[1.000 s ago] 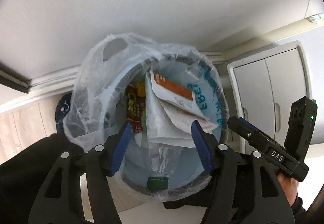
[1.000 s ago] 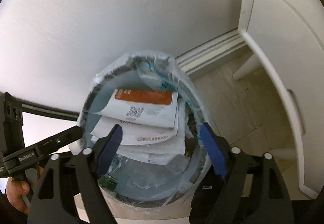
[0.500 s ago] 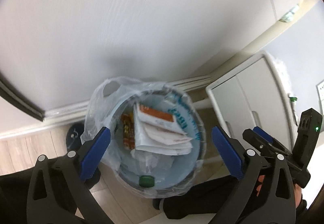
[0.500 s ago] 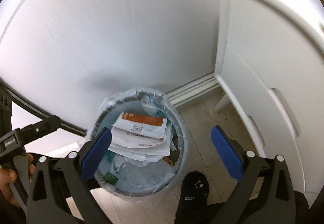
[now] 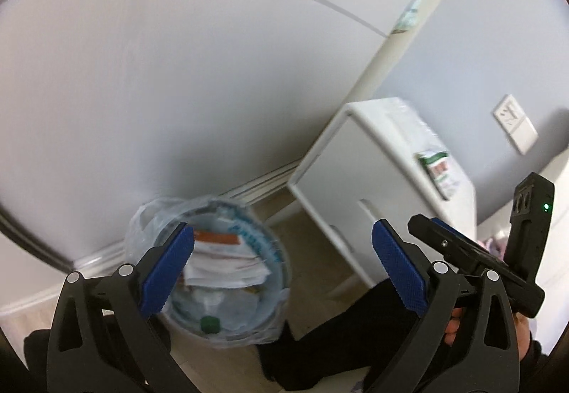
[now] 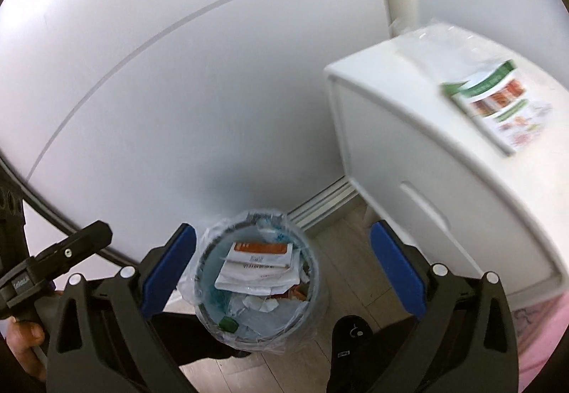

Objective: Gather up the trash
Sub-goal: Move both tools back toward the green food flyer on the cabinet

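Observation:
A round bin (image 5: 277,272) lined with a clear plastic bag stands on the floor against the white wall; it also shows in the right wrist view (image 6: 314,265). It holds white envelopes with an orange strip (image 6: 258,258), crumpled wrappers and a bottle with a green cap (image 5: 209,323). My left gripper (image 5: 282,268) is open and empty, well above the bin. My right gripper (image 6: 282,268) is open and empty, also high above the bin. Each gripper shows at the edge of the other's view.
A white cabinet (image 6: 444,158) stands right of the bin, with a green and white leaflet (image 6: 498,101) on top. A white pipe (image 5: 391,34) runs up the wall corner. A wall socket (image 5: 515,123) is at the right. My black shoe (image 6: 350,332) is beside the bin.
Both grippers have opened wide and risen away from the bin, which now looks much smaller. The cabinet top and leaflet have come into view.

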`<state>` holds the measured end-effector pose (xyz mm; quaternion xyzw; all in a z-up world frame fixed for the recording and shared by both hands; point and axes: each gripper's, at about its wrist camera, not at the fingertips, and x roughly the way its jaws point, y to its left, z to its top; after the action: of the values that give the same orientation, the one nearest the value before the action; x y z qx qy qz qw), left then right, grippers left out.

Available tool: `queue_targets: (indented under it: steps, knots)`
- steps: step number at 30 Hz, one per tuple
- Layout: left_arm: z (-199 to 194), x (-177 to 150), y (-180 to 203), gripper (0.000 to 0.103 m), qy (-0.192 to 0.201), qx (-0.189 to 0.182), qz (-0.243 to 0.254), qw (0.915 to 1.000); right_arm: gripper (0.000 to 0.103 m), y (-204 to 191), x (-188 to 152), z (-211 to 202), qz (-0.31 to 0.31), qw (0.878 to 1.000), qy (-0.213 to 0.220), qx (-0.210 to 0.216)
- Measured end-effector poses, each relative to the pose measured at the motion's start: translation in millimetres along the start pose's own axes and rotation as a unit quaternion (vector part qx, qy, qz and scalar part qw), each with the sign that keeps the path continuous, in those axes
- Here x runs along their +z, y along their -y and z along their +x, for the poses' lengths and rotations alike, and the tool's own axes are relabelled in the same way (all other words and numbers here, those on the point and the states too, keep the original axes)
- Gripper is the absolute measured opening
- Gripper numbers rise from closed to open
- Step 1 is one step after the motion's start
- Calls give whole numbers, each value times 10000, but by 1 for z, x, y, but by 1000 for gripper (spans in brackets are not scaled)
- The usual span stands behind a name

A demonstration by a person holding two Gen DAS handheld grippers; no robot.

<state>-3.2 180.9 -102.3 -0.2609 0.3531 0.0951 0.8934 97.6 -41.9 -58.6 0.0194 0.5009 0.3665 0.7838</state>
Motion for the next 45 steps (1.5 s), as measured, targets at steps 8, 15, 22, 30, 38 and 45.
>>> queue_targets:
  steps: [8, 15, 22, 30, 38, 45]
  knots:
    - [-23, 5, 47, 97, 190, -284, 465, 9983, 96, 30, 12, -65, 162, 9980, 512, -335]
    - [-7, 11, 85, 97, 41, -633, 876, 9941, 96, 75, 8, -108, 561, 9930, 809, -653]
    - [28, 25, 130, 97, -328, -1097, 1095, 9874, 96, 139, 13, -139, 961, 9888, 855, -761]
    - [65, 43, 175, 97, -568, -1269, 1405, 9803, 96, 189, 30, -159, 1232, 9811, 1193, -896]
    - [105, 62, 214, 97, -742, -1393, 1662, 9734, 96, 223, 39, -138, 1288, 9824, 1119, -753]
    - [140, 65, 245, 97, -819, -1544, 1758, 9688, 96, 239, 54, -118, 1407, 9834, 1015, -524]
